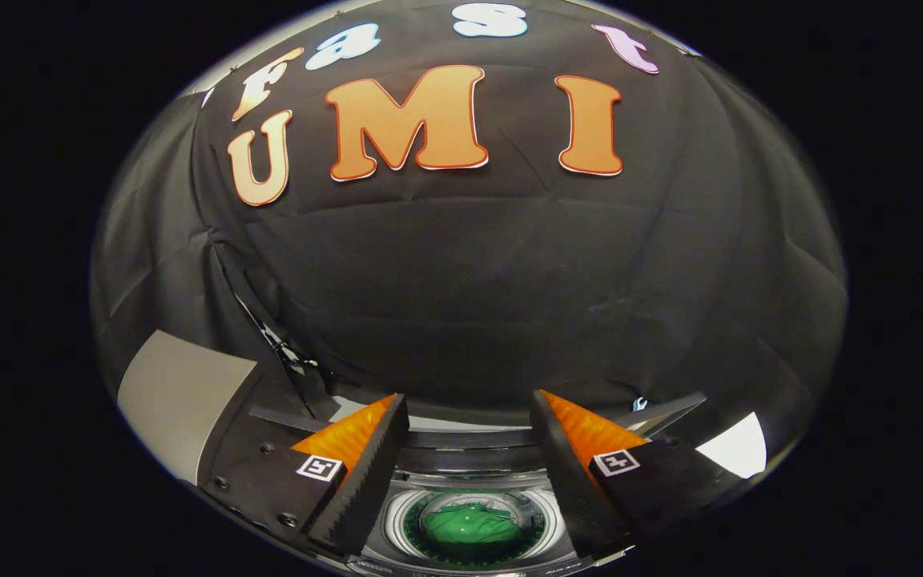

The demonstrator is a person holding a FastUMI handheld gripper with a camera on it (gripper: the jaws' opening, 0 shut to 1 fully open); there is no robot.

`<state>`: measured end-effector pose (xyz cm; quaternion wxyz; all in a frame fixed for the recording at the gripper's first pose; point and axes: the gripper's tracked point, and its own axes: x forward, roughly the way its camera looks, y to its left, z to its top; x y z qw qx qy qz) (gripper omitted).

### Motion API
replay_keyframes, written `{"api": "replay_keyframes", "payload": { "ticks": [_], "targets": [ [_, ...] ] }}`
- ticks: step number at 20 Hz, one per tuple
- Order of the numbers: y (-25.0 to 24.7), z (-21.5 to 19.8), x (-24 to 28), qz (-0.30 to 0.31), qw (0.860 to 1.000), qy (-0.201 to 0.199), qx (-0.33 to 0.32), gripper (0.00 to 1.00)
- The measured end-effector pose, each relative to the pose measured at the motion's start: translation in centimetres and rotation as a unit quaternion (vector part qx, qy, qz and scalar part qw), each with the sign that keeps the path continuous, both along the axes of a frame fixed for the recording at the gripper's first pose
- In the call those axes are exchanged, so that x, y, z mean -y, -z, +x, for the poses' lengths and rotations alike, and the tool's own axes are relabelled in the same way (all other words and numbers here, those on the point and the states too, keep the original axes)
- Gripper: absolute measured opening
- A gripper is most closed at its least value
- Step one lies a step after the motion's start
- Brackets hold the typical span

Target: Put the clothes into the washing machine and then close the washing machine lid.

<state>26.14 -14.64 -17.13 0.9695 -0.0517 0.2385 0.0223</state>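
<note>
The washing machine's round drum opening (473, 525) lies low between my two fingers. A green garment (471, 525) lies bunched inside the drum. My gripper (469, 401) hangs above the machine, open, with nothing between its fingers. The machine's back rim and lid area (469, 457) sit just ahead of the drum, between the fingers. Whether the lid is up or down is hard to tell from here.
The black cloth wall (469, 280) rises close behind the machine. A grey panel (177, 401) stands beyond the left finger. A white patch (738, 445) lies beyond the right finger, with a thin dark bar (662, 409) next to it.
</note>
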Motion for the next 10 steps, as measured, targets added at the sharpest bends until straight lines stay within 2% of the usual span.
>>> {"api": "replay_keyframes", "payload": {
  "ticks": [7,10],
  "targets": [
    [1.9,-5.9,0.3,0.011,1.0,-0.003,-0.002,0.98],
    [4.6,-9.0,0.4,0.013,1.0,0.007,-0.018,0.98]
  ]
}}
